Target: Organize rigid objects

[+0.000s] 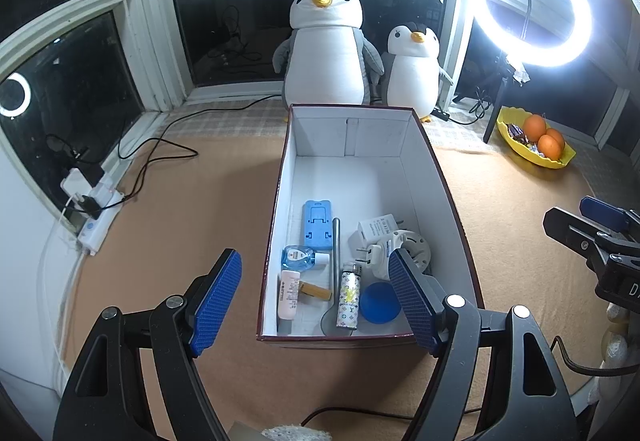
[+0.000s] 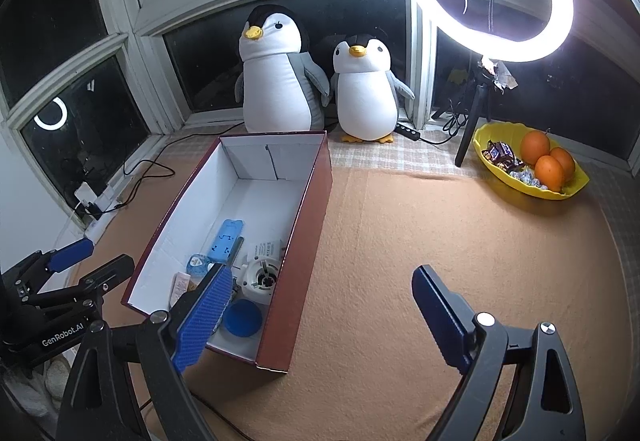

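A: Reading "GenRobot.AI" on the left gripper (image 2: 80,261); jaws spread, empty.

B: Right gripper (image 2: 320,317) likewise spread, empty. Lighter (image 1: 349,295), blue stand (image 1: 318,224), plug (image 1: 378,253) lie in the box (image 1: 440,177).

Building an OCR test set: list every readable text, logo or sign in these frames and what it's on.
"GenRobot.AI": on the body of the left hand-held gripper, right wrist view.
"D": start of a cut-off word on the right hand-held gripper, left wrist view.
Lighter: monogram pattern, no readable word.
White charger, pink tube, blue bottle, candy wrappers: print too small or blurred.
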